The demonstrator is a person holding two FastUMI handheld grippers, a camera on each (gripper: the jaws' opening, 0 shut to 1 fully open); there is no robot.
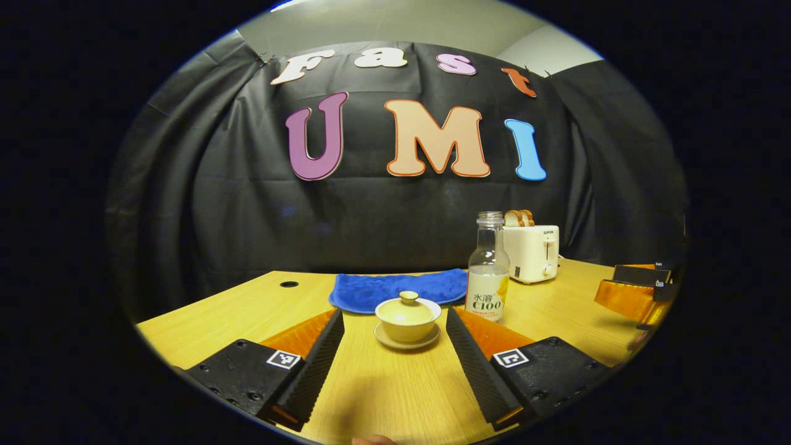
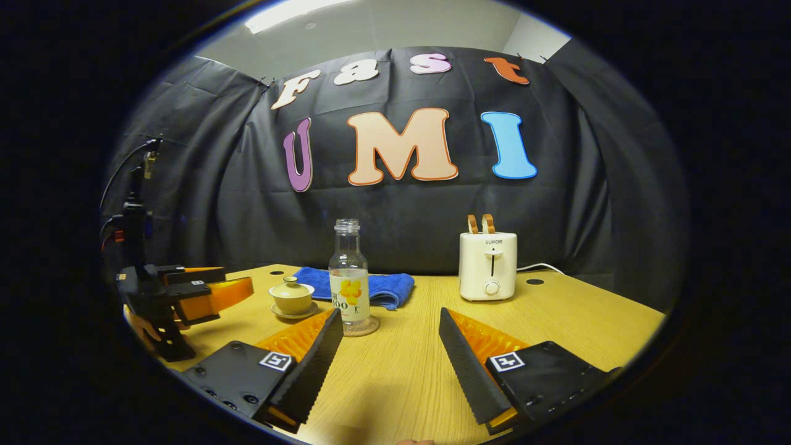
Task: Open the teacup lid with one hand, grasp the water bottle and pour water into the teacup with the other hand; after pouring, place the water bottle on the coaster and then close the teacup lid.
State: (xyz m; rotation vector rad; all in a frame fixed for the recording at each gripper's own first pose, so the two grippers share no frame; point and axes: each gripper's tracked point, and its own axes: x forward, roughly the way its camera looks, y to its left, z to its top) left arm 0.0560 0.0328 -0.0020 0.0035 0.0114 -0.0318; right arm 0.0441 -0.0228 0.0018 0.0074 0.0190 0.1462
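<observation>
Both grippers hang low over the near edge of the desk point(image 1: 395, 395), and each has its jaws wide apart with nothing between them.

Seen from the left gripper view, the left gripper point(image 1: 395, 346) points straight at the teacup point(image 1: 408, 321). This cup stands on its saucer point(image 1: 406, 341) near the middle of the desk, just past the fingertips, and the lid point(image 1: 408, 303) sits closed on it. Right of the cup, near but not touching, stands the bottle point(image 1: 488, 269), upright, without a cap, with some liquid in the lower part. Behind the cup a blue cloth point(image 1: 398, 289) lies flat toward the far edge. Further back on the right is a white toaster point(image 1: 531, 252) with bread slices in its slots. The right gripper point(image 1: 636, 290) appears at the right edge of the desk.

From the right gripper view, the right gripper point(image 2: 389, 346) is aimed between the bottle point(image 2: 349, 272) and the toaster point(image 2: 488, 266). It is clear from this side that the bottle stands on a round coaster point(image 2: 364, 327). The teacup point(image 2: 291, 296) is to the left of the bottle, and the cloth point(image 2: 386, 287) lies behind both. The left gripper point(image 2: 185, 290) is over the left part of the desk, near the cup.
</observation>
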